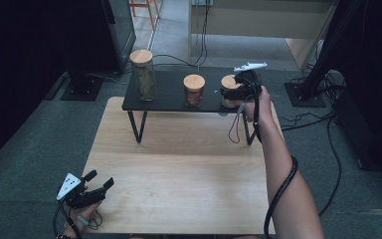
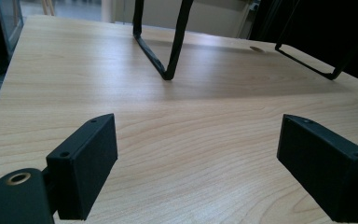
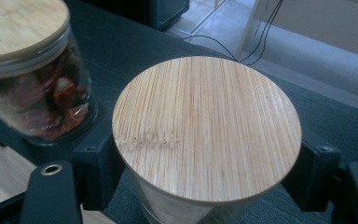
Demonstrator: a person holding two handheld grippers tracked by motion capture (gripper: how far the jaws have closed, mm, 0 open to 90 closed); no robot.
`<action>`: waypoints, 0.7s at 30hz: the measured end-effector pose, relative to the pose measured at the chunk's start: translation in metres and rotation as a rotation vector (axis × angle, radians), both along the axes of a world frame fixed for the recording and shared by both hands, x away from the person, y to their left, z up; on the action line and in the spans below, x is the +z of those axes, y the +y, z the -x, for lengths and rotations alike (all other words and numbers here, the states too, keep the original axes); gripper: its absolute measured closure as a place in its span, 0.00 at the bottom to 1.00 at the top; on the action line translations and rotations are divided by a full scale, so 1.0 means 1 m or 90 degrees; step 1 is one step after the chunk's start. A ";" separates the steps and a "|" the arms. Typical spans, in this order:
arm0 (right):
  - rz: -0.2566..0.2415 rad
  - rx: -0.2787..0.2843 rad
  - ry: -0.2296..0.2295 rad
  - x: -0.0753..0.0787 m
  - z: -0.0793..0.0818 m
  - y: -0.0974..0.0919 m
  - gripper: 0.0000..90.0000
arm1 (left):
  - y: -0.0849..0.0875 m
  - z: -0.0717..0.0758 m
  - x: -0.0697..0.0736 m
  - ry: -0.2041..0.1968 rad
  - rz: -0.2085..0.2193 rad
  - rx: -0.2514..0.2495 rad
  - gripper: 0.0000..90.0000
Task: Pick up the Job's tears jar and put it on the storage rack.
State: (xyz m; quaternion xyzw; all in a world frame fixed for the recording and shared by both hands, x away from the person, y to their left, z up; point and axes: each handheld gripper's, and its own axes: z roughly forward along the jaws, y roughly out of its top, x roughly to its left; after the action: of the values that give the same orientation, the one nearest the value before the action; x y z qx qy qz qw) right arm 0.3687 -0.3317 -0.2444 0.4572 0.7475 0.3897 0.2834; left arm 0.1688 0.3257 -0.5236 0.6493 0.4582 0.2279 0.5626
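Note:
Three glass jars with bamboo lids stand on a low black shelf (image 1: 169,102) at the table's far side. My right gripper (image 1: 231,96) is shut on the rightmost, short jar (image 1: 228,81). In the right gripper view the jaws press on both sides of this jar (image 3: 207,126) just under its lid. Next to it stands the middle jar (image 1: 194,90) of red dried pieces (image 3: 42,102). The tall jar (image 1: 143,74) is at the shelf's left end. My left gripper (image 1: 98,185) hovers open over the wooden table's (image 1: 179,169) near left corner, with nothing between its fingers (image 2: 86,163).
The shelf stands on thin black wire legs (image 2: 168,51) at the far end of the table. Cables (image 1: 328,149) trail across the grey floor to the right. Dark stands and equipment line both sides of the room.

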 end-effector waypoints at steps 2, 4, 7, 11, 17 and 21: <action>-0.003 -0.002 -0.008 -0.003 -0.001 -0.002 0.28 | 0.000 0.000 0.001 0.001 -0.002 -0.001 0.14; -0.008 -0.012 -0.008 -0.004 -0.004 -0.001 0.28 | 0.000 0.000 0.001 0.002 -0.003 -0.001 0.14; -0.008 -0.015 -0.008 -0.004 -0.008 0.002 0.28 | 0.000 0.000 0.000 0.001 -0.001 0.002 0.14; -0.003 -0.010 -0.002 -0.002 -0.009 0.001 0.28 | 0.000 0.000 0.000 0.001 0.003 0.002 0.14; -0.006 -0.009 0.006 -0.004 -0.007 -0.006 0.27 | -0.001 0.001 0.000 0.000 -0.002 0.003 0.14; 0.000 -0.008 0.014 -0.003 -0.007 -0.003 0.12 | -0.001 0.001 0.000 0.000 -0.001 0.004 0.14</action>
State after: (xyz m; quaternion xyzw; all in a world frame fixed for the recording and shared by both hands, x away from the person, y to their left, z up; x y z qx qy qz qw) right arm 0.3761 -0.3349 -0.2472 0.4662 0.7476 0.3830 0.2776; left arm 0.1680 0.3247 -0.5236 0.6480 0.4600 0.2302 0.5616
